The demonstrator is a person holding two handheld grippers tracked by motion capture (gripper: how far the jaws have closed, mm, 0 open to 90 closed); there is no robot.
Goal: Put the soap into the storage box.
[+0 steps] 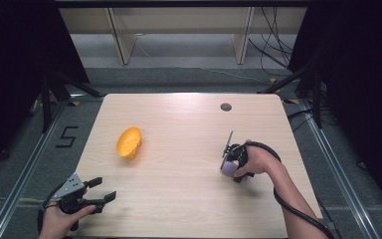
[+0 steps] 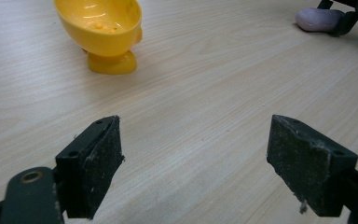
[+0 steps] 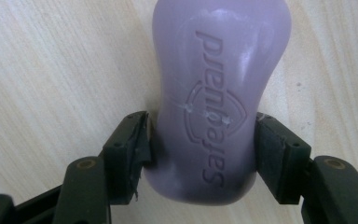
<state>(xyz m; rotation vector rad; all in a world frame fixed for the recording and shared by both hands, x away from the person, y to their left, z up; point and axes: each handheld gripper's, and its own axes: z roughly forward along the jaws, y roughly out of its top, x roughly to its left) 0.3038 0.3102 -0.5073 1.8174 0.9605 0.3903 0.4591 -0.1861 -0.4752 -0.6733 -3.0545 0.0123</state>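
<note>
Right gripper view: fingers (image 3: 130, 140) pinching soap (image 3: 219, 93)

Pale wood table (image 1: 179, 199) with grommet hole (image 1: 226, 107); black curtains (image 1: 15, 45); floor cables (image 1: 273, 45); taped "5" (image 1: 67, 137).

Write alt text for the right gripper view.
A purple bar of soap with embossed lettering lies on a light wooden table, clamped at its narrow waist by the right gripper, one black jaw pressed against each side. The soap's far end runs out of the top of the frame.
</note>
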